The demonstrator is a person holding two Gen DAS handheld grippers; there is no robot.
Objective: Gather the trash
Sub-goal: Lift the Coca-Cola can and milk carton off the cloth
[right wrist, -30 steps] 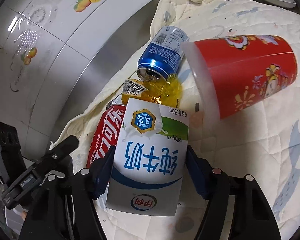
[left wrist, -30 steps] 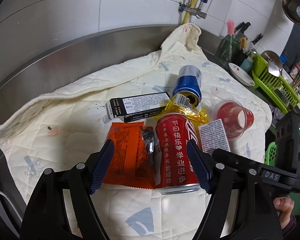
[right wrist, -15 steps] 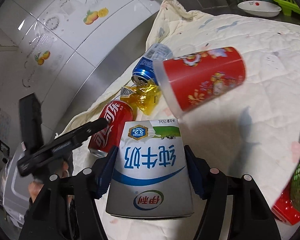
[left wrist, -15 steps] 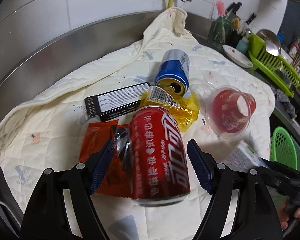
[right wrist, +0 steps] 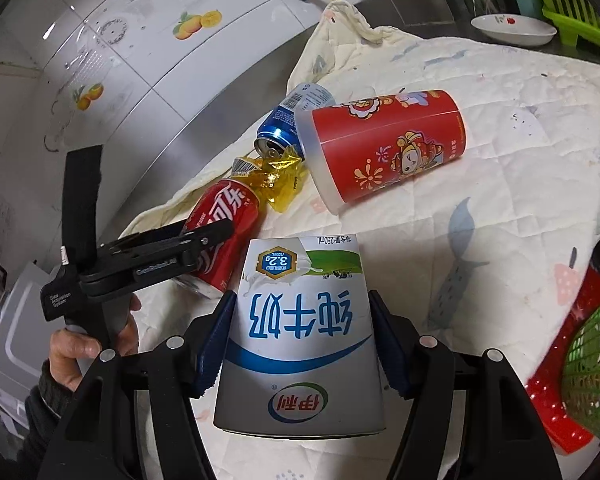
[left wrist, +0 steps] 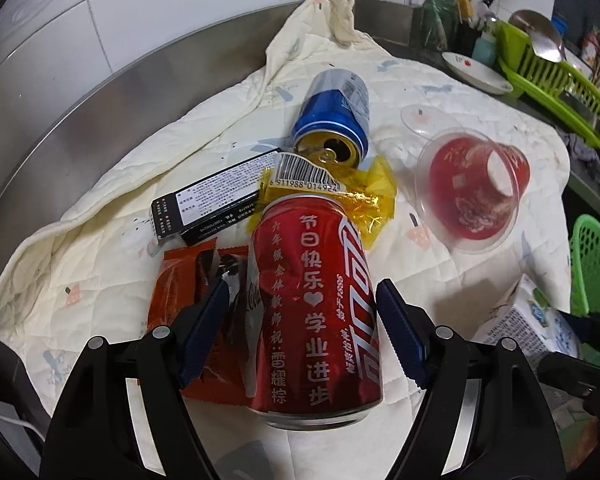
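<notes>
A: What does the right gripper (right wrist: 300, 344) have?

B: A milk carton (right wrist: 300, 332), pinched across its width with both pads flat on its sides; it sits upside down in the grip and appears to be clear of the quilted cloth (right wrist: 520, 168); gripping the flat faces makes sense, since a carton gives little and will not roll out.

A: And the left gripper (left wrist: 300, 328)?

B: Its tongs straddle the red cola can (left wrist: 316, 292), which lies on its side on the cloth; the right-hand pad looks to be against the can, but the other stands on the orange wrapper (left wrist: 180, 292), a little off the can; so I judge the jaws spread around it, not yet pinching.

A: Why come at it from the base end?

B: Probably so that the pads meet the round wall on either side; a can lying down would roll if nudged on one side only.

A: What else is left?

B: The blue can (left wrist: 336, 120) on its side, the yellow wrapper (left wrist: 364, 196) between the two cans, a black box (left wrist: 212, 196) beside it, and a red cup (right wrist: 384, 144) tipped over; all on the cloth.

A: Where will it go?

B: Likely the green basket (right wrist: 596, 376) at the cloth's edge, near the carton; that is my guess.
</notes>
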